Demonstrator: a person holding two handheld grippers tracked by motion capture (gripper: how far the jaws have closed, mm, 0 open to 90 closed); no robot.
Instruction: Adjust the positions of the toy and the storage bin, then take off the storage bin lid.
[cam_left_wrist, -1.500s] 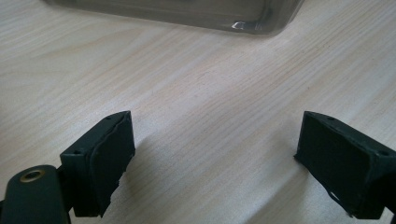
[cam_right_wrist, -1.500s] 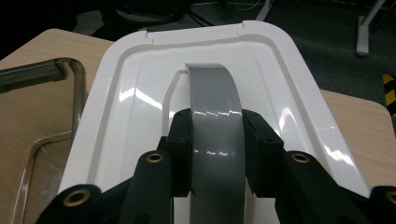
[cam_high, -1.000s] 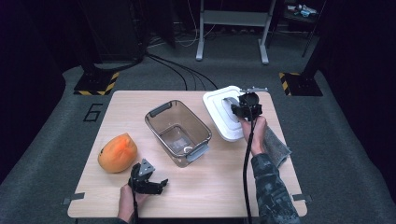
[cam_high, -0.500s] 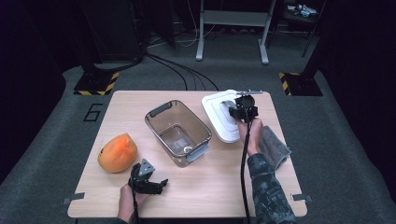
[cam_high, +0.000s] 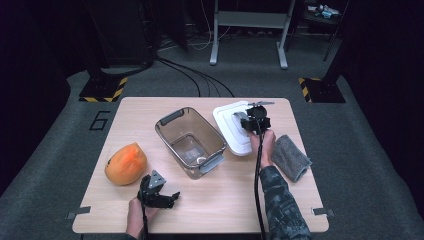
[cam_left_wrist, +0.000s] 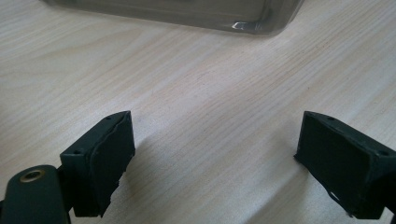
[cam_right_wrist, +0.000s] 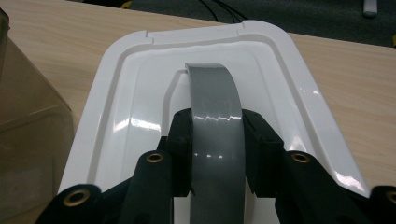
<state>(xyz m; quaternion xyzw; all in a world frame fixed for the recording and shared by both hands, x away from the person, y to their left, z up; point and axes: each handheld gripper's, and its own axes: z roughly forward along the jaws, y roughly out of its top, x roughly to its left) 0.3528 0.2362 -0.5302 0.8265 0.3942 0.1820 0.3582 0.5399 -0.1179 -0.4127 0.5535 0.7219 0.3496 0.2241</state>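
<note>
Your right claw (cam_right_wrist: 217, 154) reaches forward, clamped on the lid's grey handle (cam_right_wrist: 215, 107).
The glossy white lid (cam_right_wrist: 140, 98) lies flat beneath it; your left claw (cam_left_wrist: 219, 163) rests wide open, empty, on the desk (cam_left_wrist: 210, 93).

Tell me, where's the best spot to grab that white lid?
By the grey arched handle at the middle of the white lid, from above. It rises clear of the flat top, and the right gripper already pinches it across its width.
</note>
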